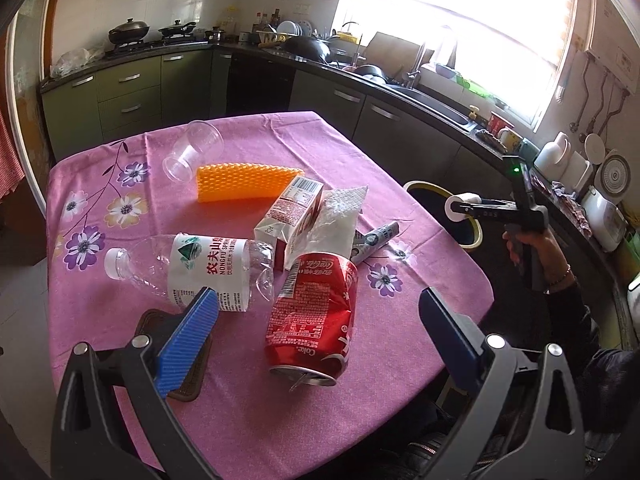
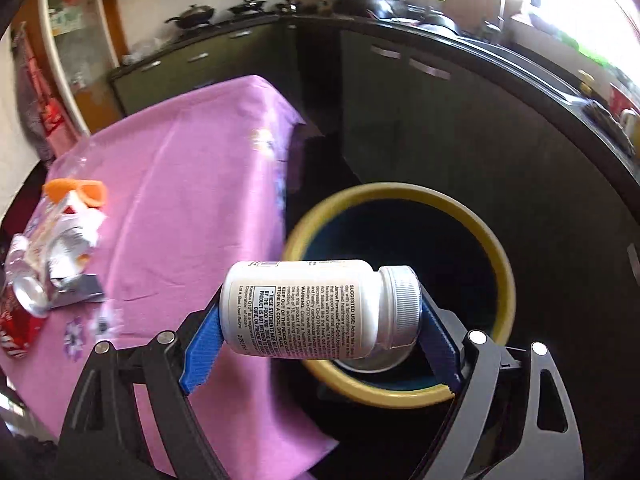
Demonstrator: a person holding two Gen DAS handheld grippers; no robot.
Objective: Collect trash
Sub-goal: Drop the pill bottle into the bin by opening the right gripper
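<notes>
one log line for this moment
right gripper: shut on white pill bottle over yellow-rimmed bin | left gripper: open above crushed red cola can

"Coke" on can (image 1: 316, 320), "NONGFU SPRING" on btl (image 1: 192, 268), "SUGGESTED USE" on pill btl (image 2: 320, 310).

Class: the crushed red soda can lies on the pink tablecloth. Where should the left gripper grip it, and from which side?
Across the dented middle of the soda can, coming from above. It lies on its side, open end toward the camera, between the open left gripper fingers.

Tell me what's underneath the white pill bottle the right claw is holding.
The open yellow-rimmed trash bin is below the white plastic pill bottle, held sideways by the right claw. The bin's interior looks dark; the bottle covers part of its bottom, so contents can't be confirmed.
</notes>
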